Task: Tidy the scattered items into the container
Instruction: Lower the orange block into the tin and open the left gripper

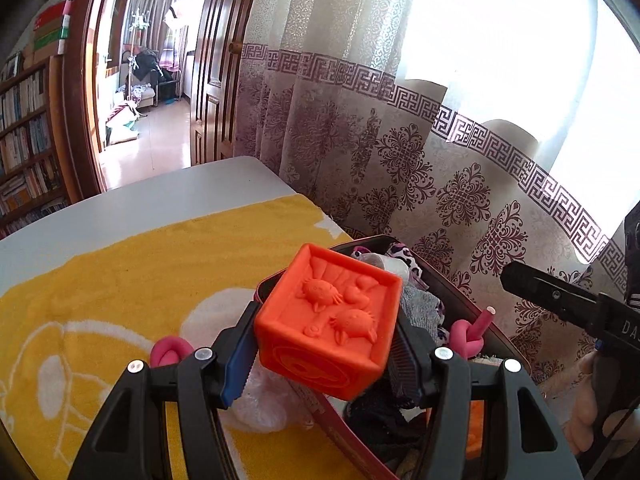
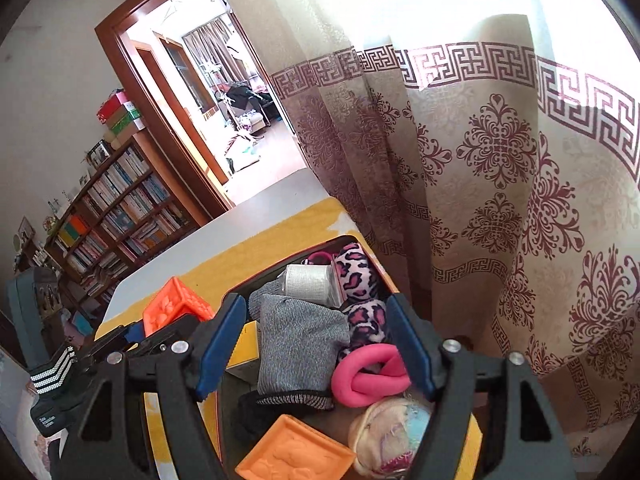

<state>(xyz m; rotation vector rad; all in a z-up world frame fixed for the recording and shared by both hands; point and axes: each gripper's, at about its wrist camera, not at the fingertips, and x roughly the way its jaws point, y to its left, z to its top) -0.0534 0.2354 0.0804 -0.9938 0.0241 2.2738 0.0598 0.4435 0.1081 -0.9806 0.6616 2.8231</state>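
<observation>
— Over the dark container point(image 1: 472, 296), what's left?
— Left hand-held gripper point(image 1: 326, 354) clamps the orange embossed rubber cube point(image 1: 332, 320), not yet dropped; right hand-held gripper point(image 2: 316, 344) hangs open, empty, above socks and pink knotted foam rod point(image 2: 368, 376) already inside.

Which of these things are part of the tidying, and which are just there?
Part of the job: orange cube held in left gripper; container; pink knot; grey sock.

Just there: curtain; bookshelf; yellow towel.

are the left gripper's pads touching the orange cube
Touching. The left wrist view shows the left gripper with both pads pressed against opposite sides of the orange cube, which hangs clear above the container.
</observation>
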